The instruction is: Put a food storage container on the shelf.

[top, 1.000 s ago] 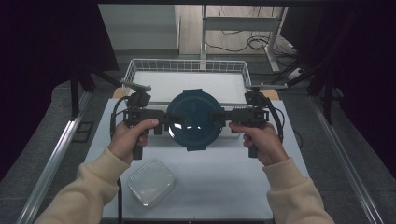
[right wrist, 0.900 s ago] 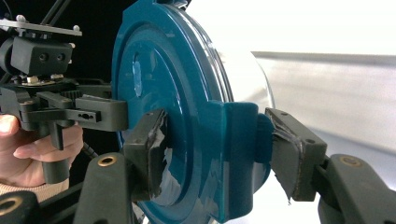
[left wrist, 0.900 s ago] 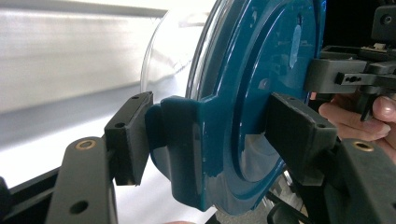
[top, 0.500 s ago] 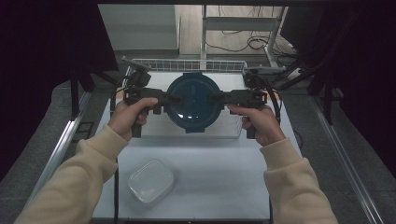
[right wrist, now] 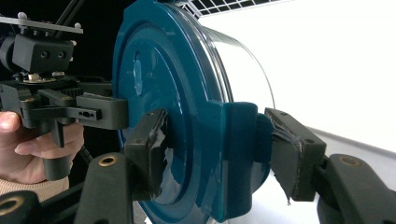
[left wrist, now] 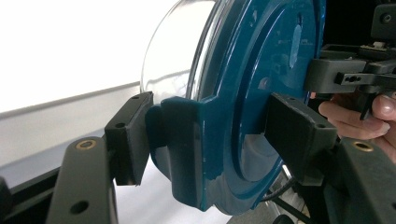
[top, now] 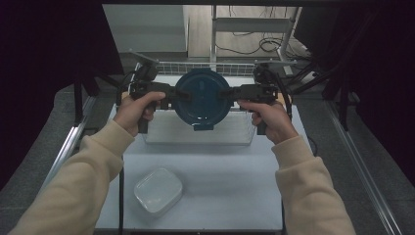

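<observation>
We carry the round blue-lidded container (top: 200, 100) farther from us than a second ago, from the middle of the worktop (top: 215, 166) to the wire basket (top: 195, 128) at the far edge. Our left gripper (top: 172, 95) and right gripper (top: 229, 94) travel with it, arms stretching forward.

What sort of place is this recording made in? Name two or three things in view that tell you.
Probably a lab or recording workspace, not a kitchen: a white table on a metal frame, dark curtains around it, and loose cables on the floor beyond.
</observation>
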